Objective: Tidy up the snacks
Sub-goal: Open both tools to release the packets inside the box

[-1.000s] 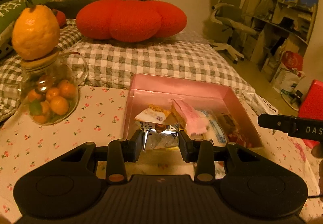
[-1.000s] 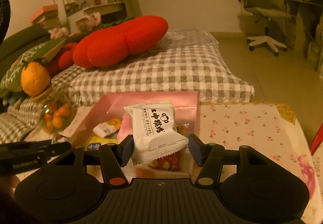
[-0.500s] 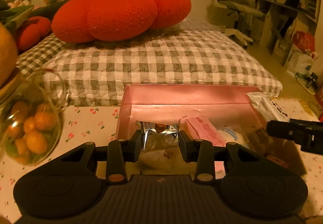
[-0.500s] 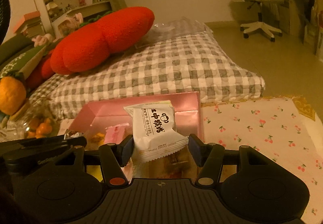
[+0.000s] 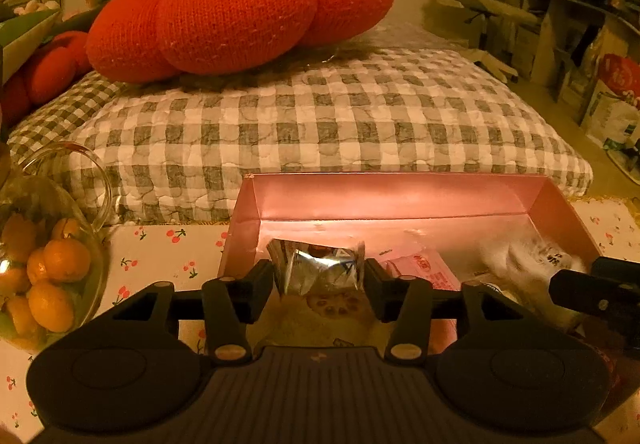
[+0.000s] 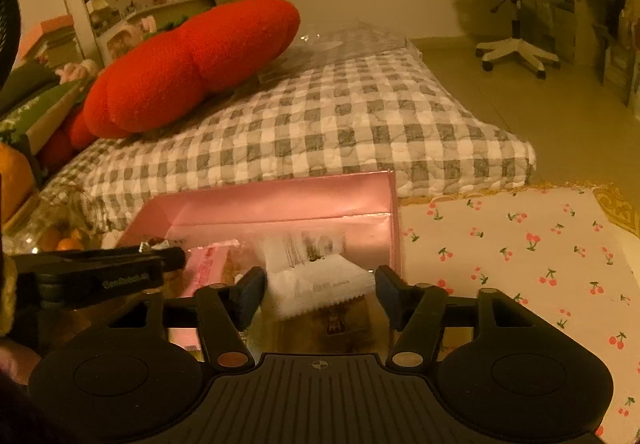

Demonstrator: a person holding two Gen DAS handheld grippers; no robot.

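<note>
Two tools hang over the pink box [image 5: 400,196], both opening: left tool [image 5: 319,286] frames a silver packet [image 5: 316,268], still touching its fingers; right tool [image 6: 320,294] has a white packet [image 6: 320,284] blurred between its fingers, apparently dropping straight into the box
</note>
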